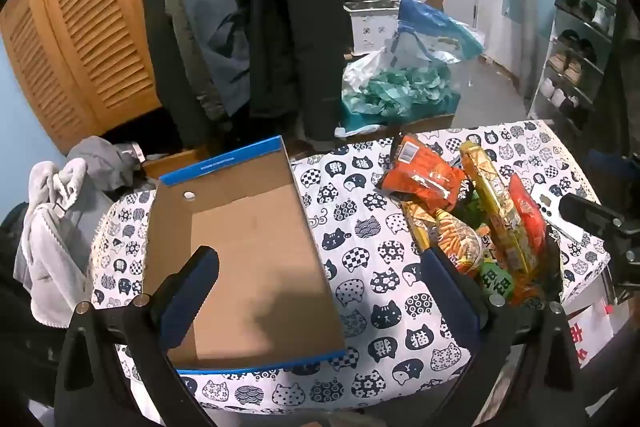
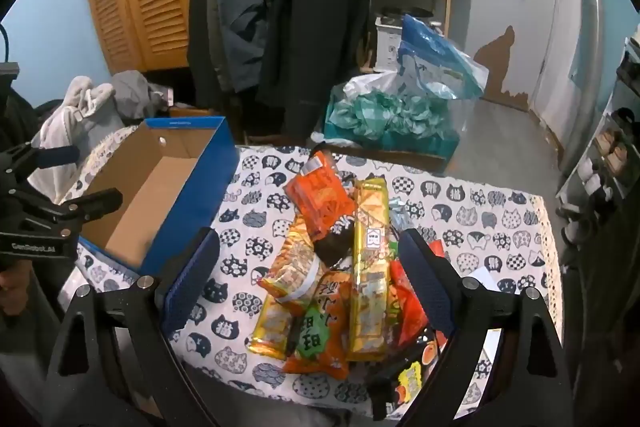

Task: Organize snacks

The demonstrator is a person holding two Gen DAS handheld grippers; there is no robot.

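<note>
Both the left gripper (image 1: 316,259) and right gripper (image 2: 310,259) are held wide apart, nothing clasped. The snack packets (image 2: 340,267) are heaped just right of the empty shoebox (image 1: 248,227). Neighbouring packets could be dragged off the cat-print tablecloth (image 1: 360,227) if the slippery, overlapping heap is pinched carelessly.

Words you can read

"GenRobot.AI" is on the left gripper (image 2: 60,187), far left; a cat (image 1: 420,339) on the tablecloth (image 1: 360,227) says "猫".
</note>
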